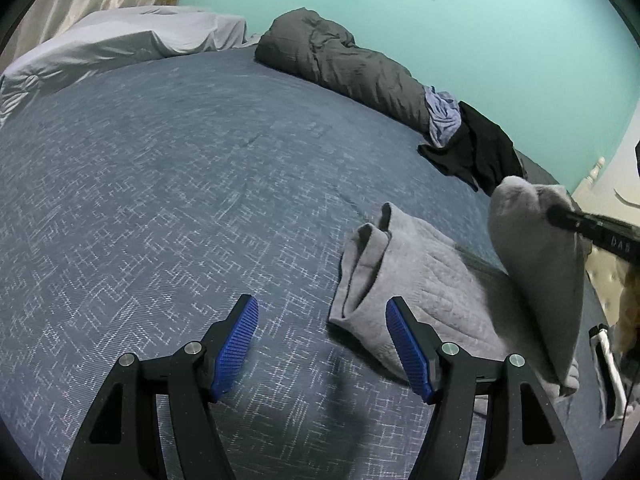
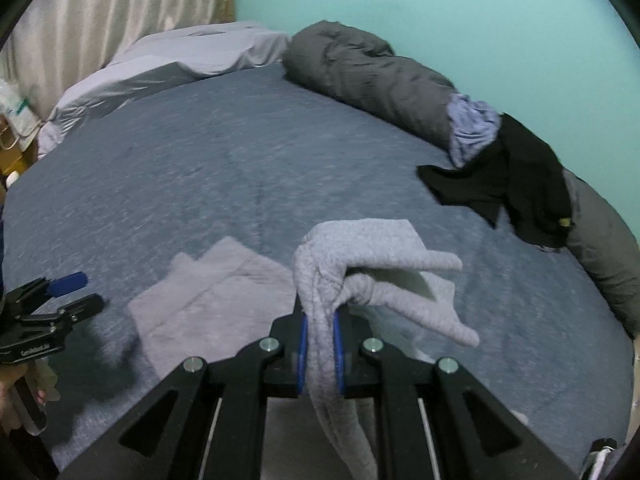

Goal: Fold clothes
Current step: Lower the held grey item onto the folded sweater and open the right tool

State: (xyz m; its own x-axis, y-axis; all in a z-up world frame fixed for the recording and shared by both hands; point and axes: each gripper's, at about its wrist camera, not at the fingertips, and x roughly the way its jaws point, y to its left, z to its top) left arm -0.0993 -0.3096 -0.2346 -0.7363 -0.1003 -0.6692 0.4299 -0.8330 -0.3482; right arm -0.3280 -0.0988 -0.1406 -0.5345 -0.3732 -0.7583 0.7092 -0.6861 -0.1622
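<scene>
A light grey quilted garment (image 1: 420, 280) lies partly folded on the blue bedsheet (image 1: 160, 180). One end of it (image 1: 528, 264) is lifted off the bed, with my right gripper (image 1: 560, 216) shut on it. In the right wrist view that gripper (image 2: 320, 316) pinches a bunched fold of the grey garment (image 2: 360, 256), and the rest of it (image 2: 208, 300) lies flat below to the left. My left gripper (image 1: 322, 302) hovers open over the sheet at the garment's near left edge, with nothing between its blue pads. It also shows at the left of the right wrist view as the left gripper (image 2: 80, 292).
A rolled dark grey duvet (image 1: 340, 64) lies along the far edge by the teal wall. A lilac garment (image 1: 442, 114) and a black garment (image 1: 480, 148) lie against it. Pale pillows (image 1: 140, 36) sit at the back left. A cream tufted board (image 1: 604, 272) borders the right.
</scene>
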